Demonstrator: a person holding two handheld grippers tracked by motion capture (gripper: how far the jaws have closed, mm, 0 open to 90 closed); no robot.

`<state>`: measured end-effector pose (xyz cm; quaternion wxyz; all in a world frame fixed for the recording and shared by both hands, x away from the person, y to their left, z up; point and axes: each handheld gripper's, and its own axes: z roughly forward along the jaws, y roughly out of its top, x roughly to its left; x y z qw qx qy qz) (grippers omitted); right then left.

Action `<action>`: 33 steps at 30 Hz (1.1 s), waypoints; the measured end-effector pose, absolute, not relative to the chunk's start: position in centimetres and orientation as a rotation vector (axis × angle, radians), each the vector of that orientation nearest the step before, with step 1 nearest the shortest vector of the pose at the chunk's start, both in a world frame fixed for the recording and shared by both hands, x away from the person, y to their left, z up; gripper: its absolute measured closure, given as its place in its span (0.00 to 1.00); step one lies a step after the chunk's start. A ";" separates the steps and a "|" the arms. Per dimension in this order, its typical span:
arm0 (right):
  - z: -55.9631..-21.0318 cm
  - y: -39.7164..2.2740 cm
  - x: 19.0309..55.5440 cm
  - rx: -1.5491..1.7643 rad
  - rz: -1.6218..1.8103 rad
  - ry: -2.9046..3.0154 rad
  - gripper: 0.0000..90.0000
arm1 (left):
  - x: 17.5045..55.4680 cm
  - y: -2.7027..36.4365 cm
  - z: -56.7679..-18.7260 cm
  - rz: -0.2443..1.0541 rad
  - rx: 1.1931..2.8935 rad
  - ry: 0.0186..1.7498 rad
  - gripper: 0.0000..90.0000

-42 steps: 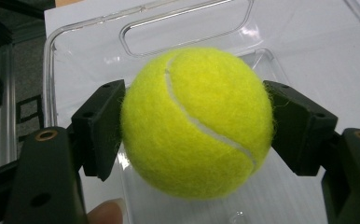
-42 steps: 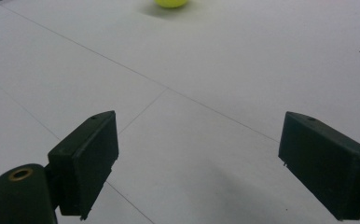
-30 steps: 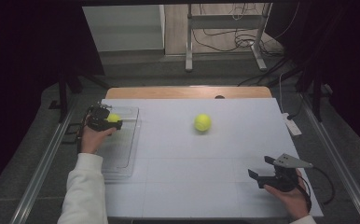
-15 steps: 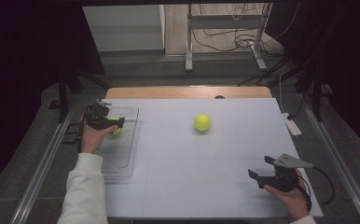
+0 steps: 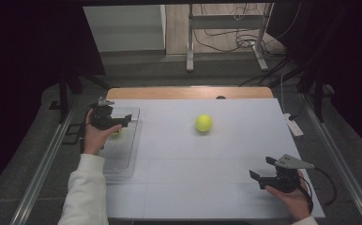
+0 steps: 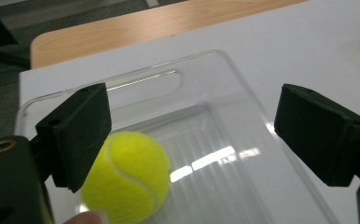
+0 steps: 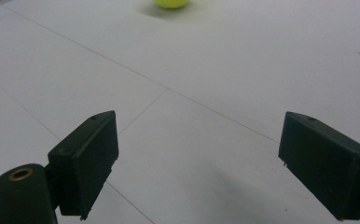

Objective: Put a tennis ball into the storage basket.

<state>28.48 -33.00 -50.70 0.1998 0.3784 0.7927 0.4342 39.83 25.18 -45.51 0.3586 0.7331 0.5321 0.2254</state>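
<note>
A white table (image 5: 207, 187) carries a clear tray (image 6: 201, 84) under the left gripper (image 6: 192, 135), whose wide jaws have just been opening. A ball (image 6: 127, 177) lies in the tray below them, free. The right gripper (image 7: 197, 158) gapes, a second ball (image 5: 203, 123) well ahead.

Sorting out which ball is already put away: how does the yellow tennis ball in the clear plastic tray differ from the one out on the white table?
The tray's yellow tennis ball lies inside the clear plastic tray, under the left gripper's open fingers. The other yellow tennis ball sits bare on the white table, no gripper near. Both look alike in colour and size.
</note>
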 end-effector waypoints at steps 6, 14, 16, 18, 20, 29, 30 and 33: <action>-50.7 -33.0 28.5 1.060 1.213 2.215 0.14 | 39.1 23.7 -44.7 0.579 1.906 1.260 0.14; -50.7 -32.8 28.7 1.052 1.205 2.220 0.14 | 38.3 22.5 -43.7 0.527 1.894 1.192 0.14; -50.7 -32.8 28.7 1.051 1.208 2.221 0.14 | 38.2 22.3 -43.6 0.512 1.883 1.181 0.14; -50.7 -32.7 28.7 1.046 1.207 2.224 0.14 | 38.0 22.1 -43.4 0.497 1.877 1.162 0.14; -50.7 -32.7 28.7 1.047 1.208 2.222 0.14 | 38.0 21.8 -43.2 0.478 1.869 1.142 0.14; -50.7 -32.9 28.6 1.050 1.211 2.220 0.14 | 37.9 20.5 -43.0 0.405 1.851 1.081 0.14; -50.7 -32.9 28.6 1.049 1.211 2.220 0.14 | 37.8 20.3 -42.9 0.403 1.849 1.074 0.14; -50.7 -32.9 28.6 1.049 1.211 2.220 0.14 | 37.4 19.7 -42.3 0.395 1.841 1.047 0.14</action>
